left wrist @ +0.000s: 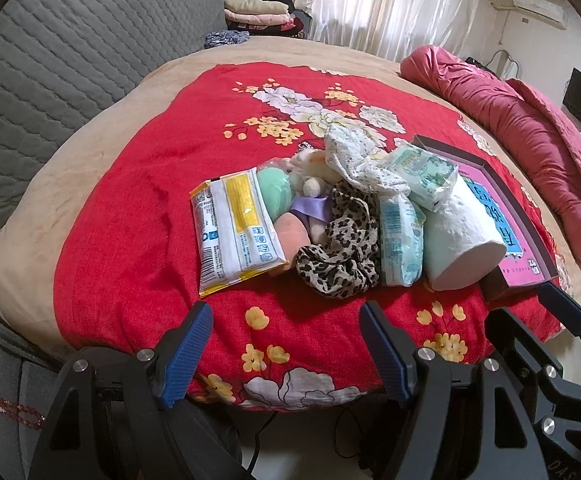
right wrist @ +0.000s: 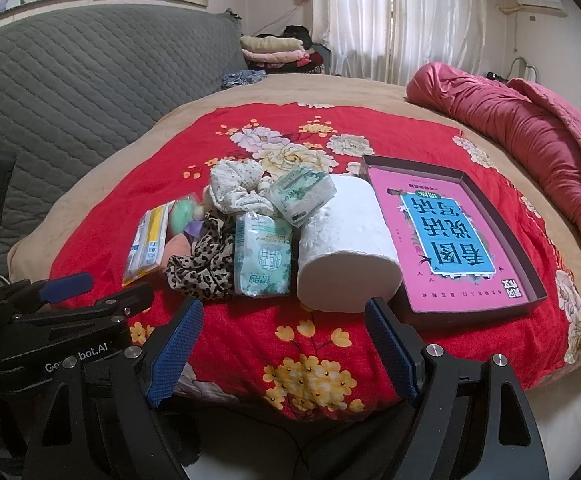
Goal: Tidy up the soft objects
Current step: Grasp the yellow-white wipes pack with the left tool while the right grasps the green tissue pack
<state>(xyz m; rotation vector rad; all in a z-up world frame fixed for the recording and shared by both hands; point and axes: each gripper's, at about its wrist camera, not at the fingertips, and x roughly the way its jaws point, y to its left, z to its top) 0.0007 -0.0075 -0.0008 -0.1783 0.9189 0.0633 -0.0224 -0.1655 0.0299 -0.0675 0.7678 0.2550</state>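
Soft pile point(left wrist: 342, 220), beyond both spread tongs point(left wrist: 286, 354)

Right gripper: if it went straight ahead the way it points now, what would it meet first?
Most likely the white paper roll, lying on its side on the red floral blanket. The open right gripper points between that roll and the green tissue pack; depth is unclear, so either could be first.

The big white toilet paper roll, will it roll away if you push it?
Probably a little. The big white toilet paper roll lies on its side on the red flowered blanket, so its round body could roll. The soft blanket and the pink-lined shallow box close beside it would likely stop it. It looks light and squashy.
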